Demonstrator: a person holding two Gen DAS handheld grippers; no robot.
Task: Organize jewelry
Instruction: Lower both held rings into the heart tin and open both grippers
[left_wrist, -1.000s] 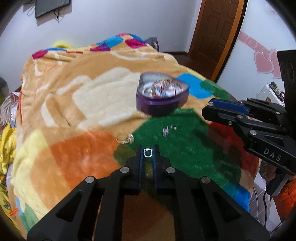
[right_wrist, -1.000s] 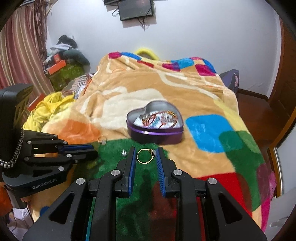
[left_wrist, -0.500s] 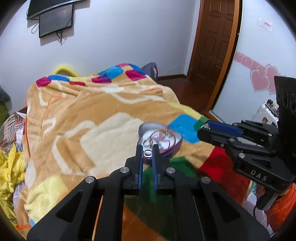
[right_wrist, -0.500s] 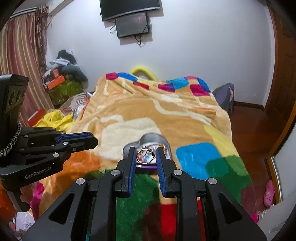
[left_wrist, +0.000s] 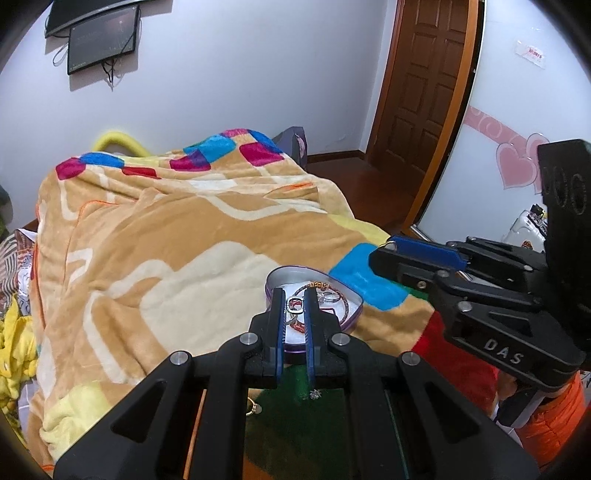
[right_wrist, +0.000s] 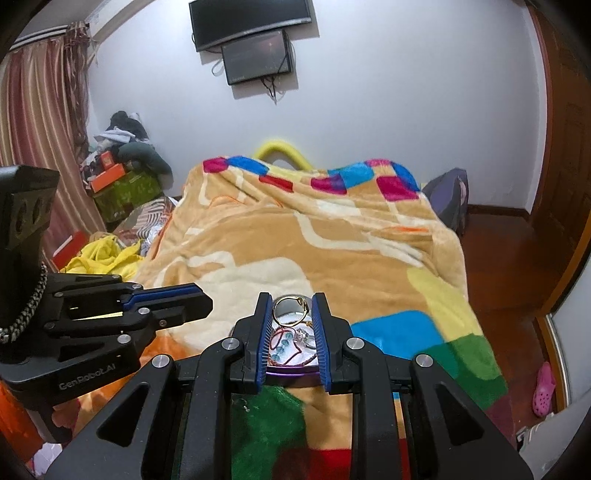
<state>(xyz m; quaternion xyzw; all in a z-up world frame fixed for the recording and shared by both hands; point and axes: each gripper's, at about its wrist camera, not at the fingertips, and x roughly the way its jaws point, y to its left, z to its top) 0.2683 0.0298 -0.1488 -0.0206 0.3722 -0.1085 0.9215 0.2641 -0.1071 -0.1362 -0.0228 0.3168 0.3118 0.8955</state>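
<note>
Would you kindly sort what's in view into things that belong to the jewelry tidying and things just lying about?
Part of the job:
- left gripper pinching a small silver ring
- right gripper pinching a gold ring
- heart-shaped tin with jewelry inside
- loose gold ring and small stud on the blanket

Just lying about:
- wall screens
- yellow cloth
- pink shoe

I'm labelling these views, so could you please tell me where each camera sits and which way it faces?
Left wrist: sits on the left claw, looking along it and down over the blanket at the tin; its fingers pinch a silver ring; the right claw shows at right.
Right wrist: sits on the right claw, facing the same way; its fingers pinch a gold ring over the tin; the left claw shows at left.
Shared: tin, blanket, wall screen.
</note>
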